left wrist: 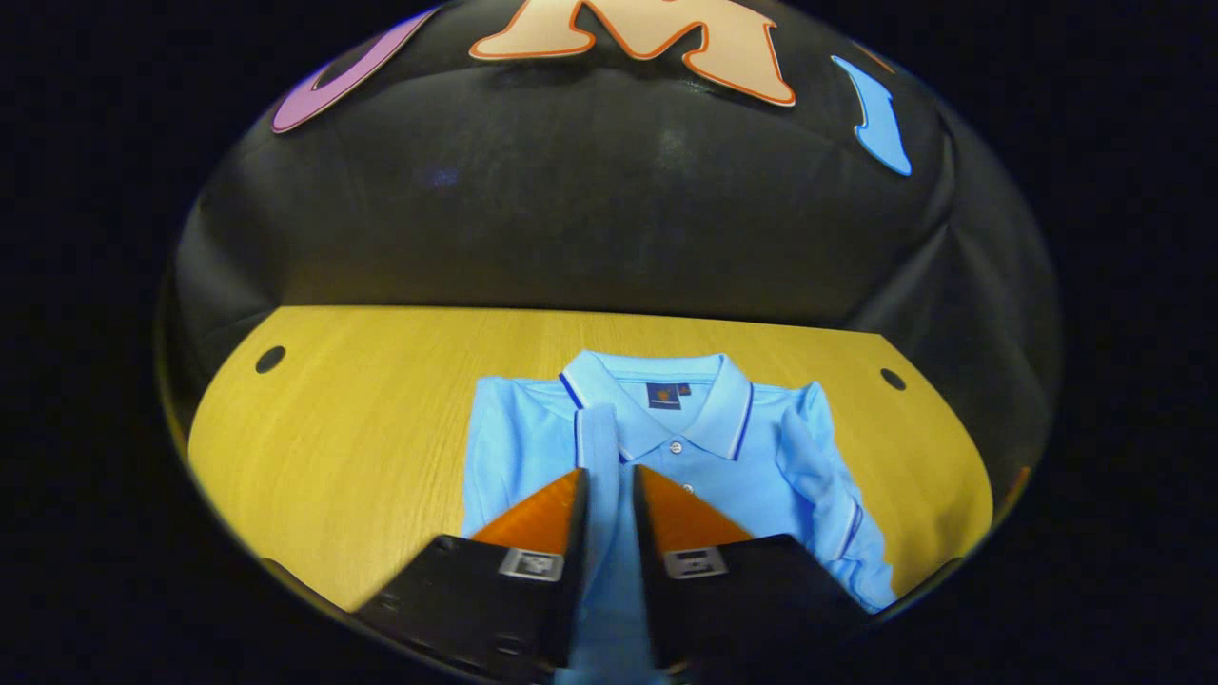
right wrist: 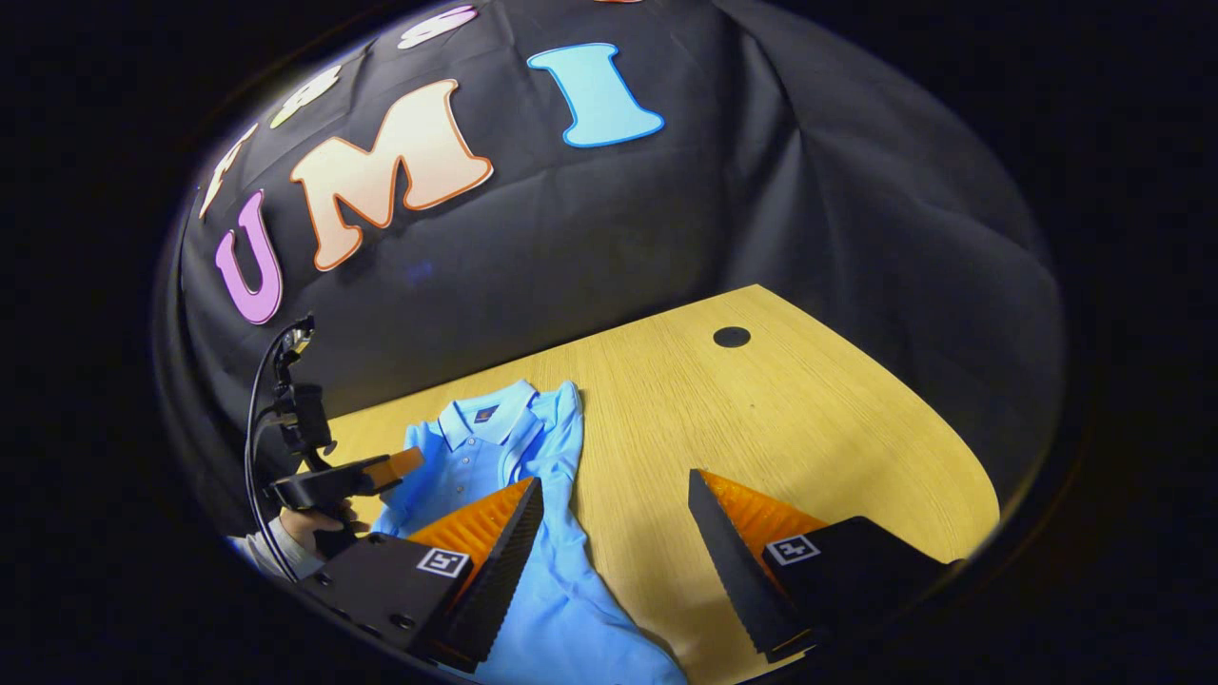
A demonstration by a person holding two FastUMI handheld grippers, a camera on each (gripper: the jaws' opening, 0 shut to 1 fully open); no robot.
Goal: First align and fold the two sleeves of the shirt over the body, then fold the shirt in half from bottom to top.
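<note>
Pinching sleeve (left wrist: 599, 447) in left gripper (left wrist: 609, 485) over shirt (left wrist: 704, 476). Hovering right gripper (right wrist: 614, 518) released above table (right wrist: 809, 428), near shirt's right edge.

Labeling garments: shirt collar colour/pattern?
Light blue collar with dark and white edge stripes; clearest in left gripper view.

Black gripper bodies w/ square markers (right wrist: 442, 561), black cable (right wrist: 255, 419), pale sleeve (right wrist: 255, 552).

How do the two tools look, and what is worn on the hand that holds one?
Each tool has two wedge-shaped fingers on black blocks with square printed markers. The left tool has a black body, a top-mounted unit and a black cable. The hand shows a light sleeve.
</note>
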